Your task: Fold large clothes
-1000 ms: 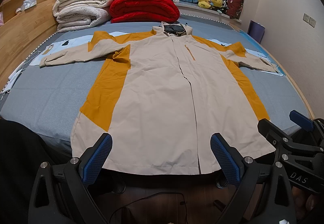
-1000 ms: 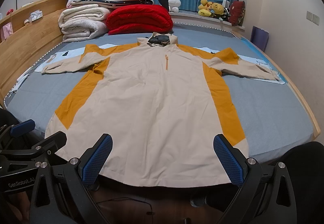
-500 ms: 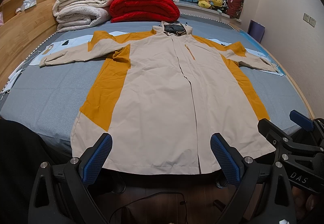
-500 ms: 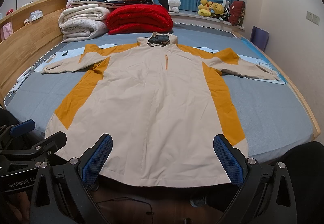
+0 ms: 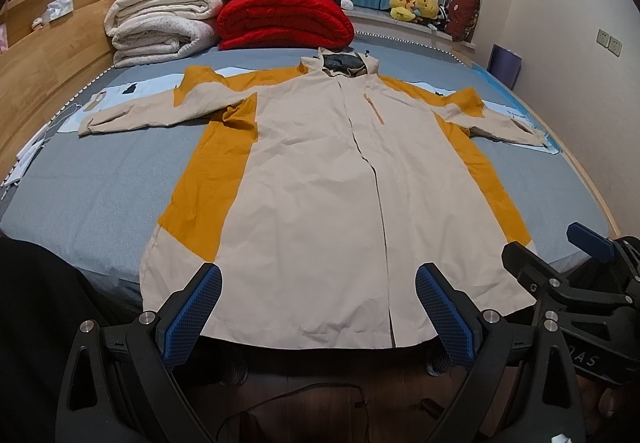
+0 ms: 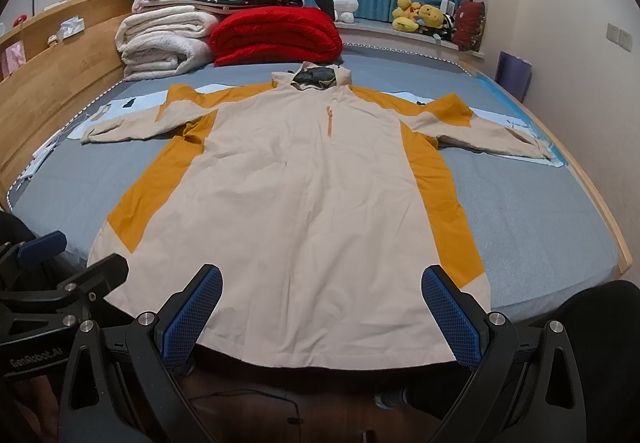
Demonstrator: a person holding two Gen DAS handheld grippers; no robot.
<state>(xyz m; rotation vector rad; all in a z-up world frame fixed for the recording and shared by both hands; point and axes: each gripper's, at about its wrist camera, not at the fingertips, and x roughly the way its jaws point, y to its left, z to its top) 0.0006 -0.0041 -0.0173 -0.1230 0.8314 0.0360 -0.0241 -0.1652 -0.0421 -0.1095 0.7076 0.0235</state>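
A large cream and mustard-yellow hooded jacket (image 5: 320, 179) lies flat, front up, on the grey-blue bed (image 5: 80, 187), sleeves spread to both sides and hem at the near edge. It also shows in the right wrist view (image 6: 304, 183). My left gripper (image 5: 320, 307) is open and empty, hovering just in front of the hem. My right gripper (image 6: 320, 307) is open and empty at the same height, beside the left one. The right gripper's body shows in the left wrist view (image 5: 576, 283), and the left gripper's body in the right wrist view (image 6: 52, 283).
Folded white blankets (image 5: 160, 27) and a red quilt (image 5: 284, 19) are stacked at the bed's far end. A wooden headboard (image 5: 44, 55) runs along the left. Plush toys (image 5: 416, 3) sit on the windowsill. A cable (image 5: 300, 395) lies on the dark floor below.
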